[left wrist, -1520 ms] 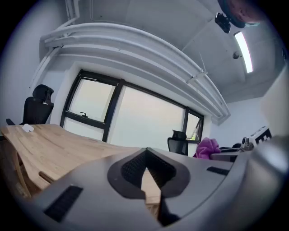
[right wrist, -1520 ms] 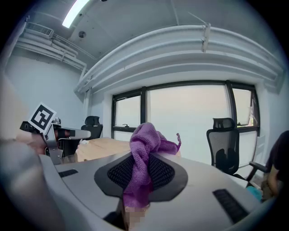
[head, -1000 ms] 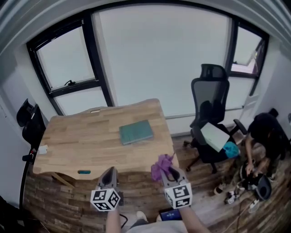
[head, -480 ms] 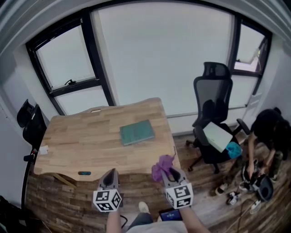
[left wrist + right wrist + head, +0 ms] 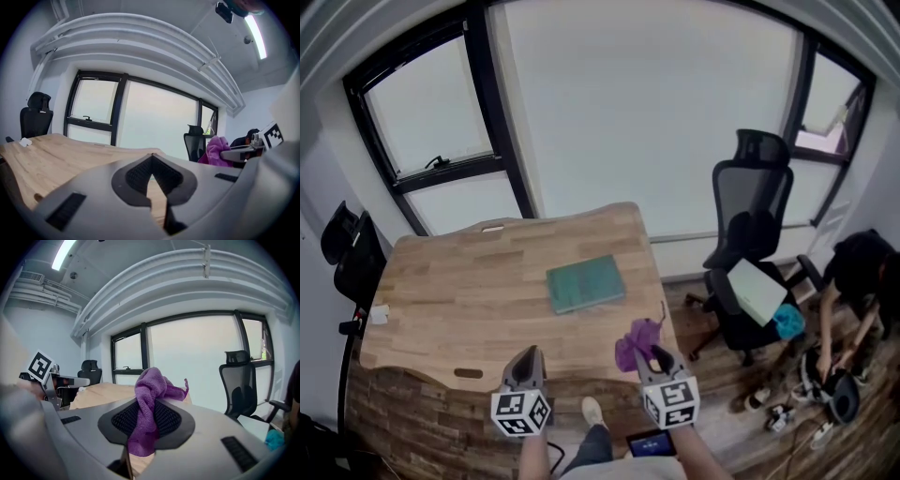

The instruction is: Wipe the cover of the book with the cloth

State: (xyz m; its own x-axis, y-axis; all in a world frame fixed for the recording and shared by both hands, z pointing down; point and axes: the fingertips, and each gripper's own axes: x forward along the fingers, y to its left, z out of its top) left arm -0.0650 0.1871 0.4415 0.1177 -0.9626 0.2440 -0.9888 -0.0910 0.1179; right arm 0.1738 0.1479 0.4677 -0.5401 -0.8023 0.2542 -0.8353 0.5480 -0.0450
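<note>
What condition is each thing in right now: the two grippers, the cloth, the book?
left gripper: shut, nothing between its jaws.
right gripper: shut on the purple cloth.
purple cloth: bunched up, pinched in the right gripper, not on the table.
book: closed, lying flat on the table, apart from both grippers.

Both are smooth grey plastic. Left gripper (image 5: 527, 354) and right gripper (image 5: 657, 359) each carry a white cube (image 5: 519, 412) with black square markers, plus dark ribbed pads (image 5: 133, 180).
</note>
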